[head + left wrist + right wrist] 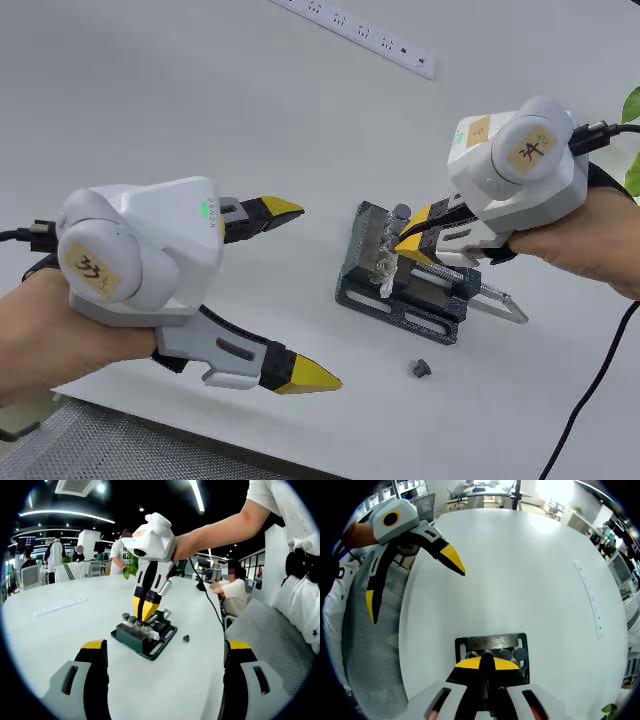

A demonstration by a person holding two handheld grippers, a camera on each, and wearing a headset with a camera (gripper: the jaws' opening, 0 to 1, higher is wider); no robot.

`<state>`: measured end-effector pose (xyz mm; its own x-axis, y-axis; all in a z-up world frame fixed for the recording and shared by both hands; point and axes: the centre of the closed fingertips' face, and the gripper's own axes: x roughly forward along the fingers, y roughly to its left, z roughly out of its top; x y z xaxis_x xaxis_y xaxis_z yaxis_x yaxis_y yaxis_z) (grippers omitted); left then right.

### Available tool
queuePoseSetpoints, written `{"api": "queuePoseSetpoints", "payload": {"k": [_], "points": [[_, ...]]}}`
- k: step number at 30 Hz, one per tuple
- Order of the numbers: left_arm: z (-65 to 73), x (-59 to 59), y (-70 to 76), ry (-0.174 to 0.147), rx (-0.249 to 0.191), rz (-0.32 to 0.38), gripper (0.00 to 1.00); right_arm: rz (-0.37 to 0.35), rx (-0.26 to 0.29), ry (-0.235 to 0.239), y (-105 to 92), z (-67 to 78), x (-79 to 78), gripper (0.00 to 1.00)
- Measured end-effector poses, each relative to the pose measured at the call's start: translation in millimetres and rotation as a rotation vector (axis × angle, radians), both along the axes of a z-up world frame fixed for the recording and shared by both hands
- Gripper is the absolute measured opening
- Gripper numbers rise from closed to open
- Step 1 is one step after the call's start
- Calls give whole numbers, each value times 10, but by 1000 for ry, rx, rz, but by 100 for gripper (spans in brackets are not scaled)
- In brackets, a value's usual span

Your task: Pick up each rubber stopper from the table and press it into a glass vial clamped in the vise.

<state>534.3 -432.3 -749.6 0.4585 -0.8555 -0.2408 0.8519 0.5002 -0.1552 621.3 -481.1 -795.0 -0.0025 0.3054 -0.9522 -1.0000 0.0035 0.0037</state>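
A dark vise (pixel 405 305) stands on the white table and clamps a row of glass vials (pixel 383 262), several capped with grey stoppers (pixel 520 653). My right gripper (pixel 405 241) is shut, its yellow tips pressed together right over the vials; whether anything is between them is hidden. Its own view shows the tips (pixel 485 662) over the vise (pixel 490 641). One loose grey stopper (pixel 420 368) lies on the table in front of the vise. My left gripper (pixel 303 295) hovers wide open to the left of the vise, holding nothing. From the left gripper view, the vise (pixel 150 647) and loose stopper (pixel 186 638) lie ahead.
A white power strip (pixel 360 35) lies at the table's far edge. Green plant leaves (pixel 632 110) show at the right. A black cable (pixel 590 400) runs off the table's right front. A mesh chair (pixel 90 445) sits below the near edge.
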Motion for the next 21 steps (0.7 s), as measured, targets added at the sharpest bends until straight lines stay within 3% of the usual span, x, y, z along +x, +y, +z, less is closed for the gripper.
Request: {"api": "queuePoseSetpoints", "payload": {"k": [15, 21], "points": [[9, 15, -1, 1, -4, 6, 96, 20, -16, -6, -5, -4, -6, 0], [5, 16, -17, 2, -5, 2, 96, 57, -54, -29, -4, -28, -1, 1]]}}
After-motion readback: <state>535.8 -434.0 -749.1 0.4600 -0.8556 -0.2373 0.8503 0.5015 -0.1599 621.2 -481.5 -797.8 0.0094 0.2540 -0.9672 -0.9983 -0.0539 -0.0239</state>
